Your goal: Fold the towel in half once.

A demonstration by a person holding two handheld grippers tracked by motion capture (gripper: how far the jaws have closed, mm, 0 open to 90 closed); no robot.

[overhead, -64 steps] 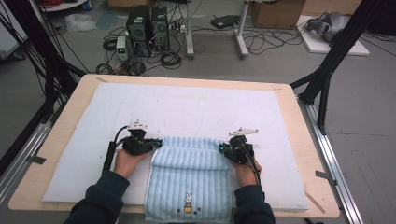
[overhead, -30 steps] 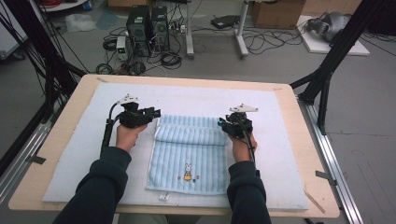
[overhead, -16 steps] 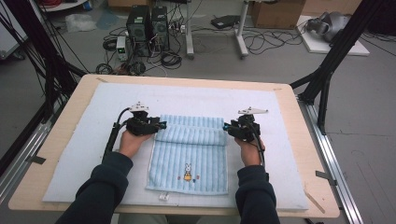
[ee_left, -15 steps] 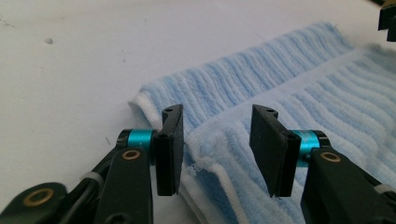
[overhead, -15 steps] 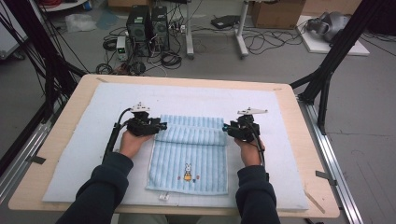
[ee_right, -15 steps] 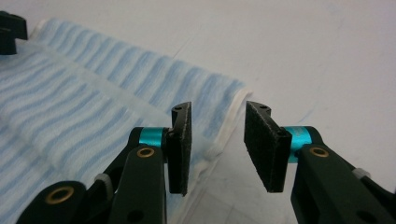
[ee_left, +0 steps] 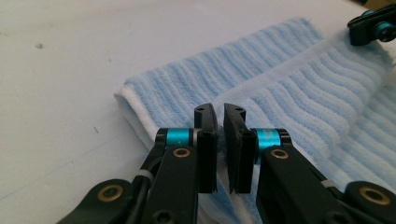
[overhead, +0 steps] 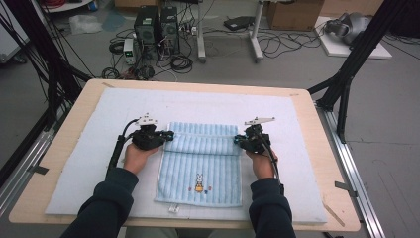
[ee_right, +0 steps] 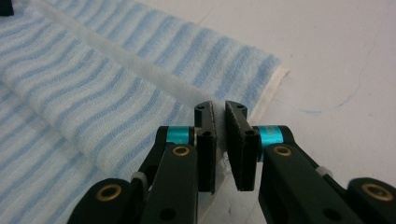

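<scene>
Both the left gripper (overhead: pixel 168 134) and right gripper (overhead: pixel 236 141) had just squeezed together, pinching the blue towel (overhead: pixel 200 166) at its folded corners.

Both forearms reach forward, roughly parallel. Left gripper (overhead: pixel 167 135) points inward to the right, right gripper (overhead: pixel 237 141) inward to the left, facing each other. Each pair of jaws has just been closing, now nearly together, nipping cloth.

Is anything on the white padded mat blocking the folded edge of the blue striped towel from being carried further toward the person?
Nothing visible does. The left gripper and right gripper are shut on the fold of the blue striped towel. Its near half lies flat, bare apart from an embroidered rabbit, on the white padded mat.
</scene>
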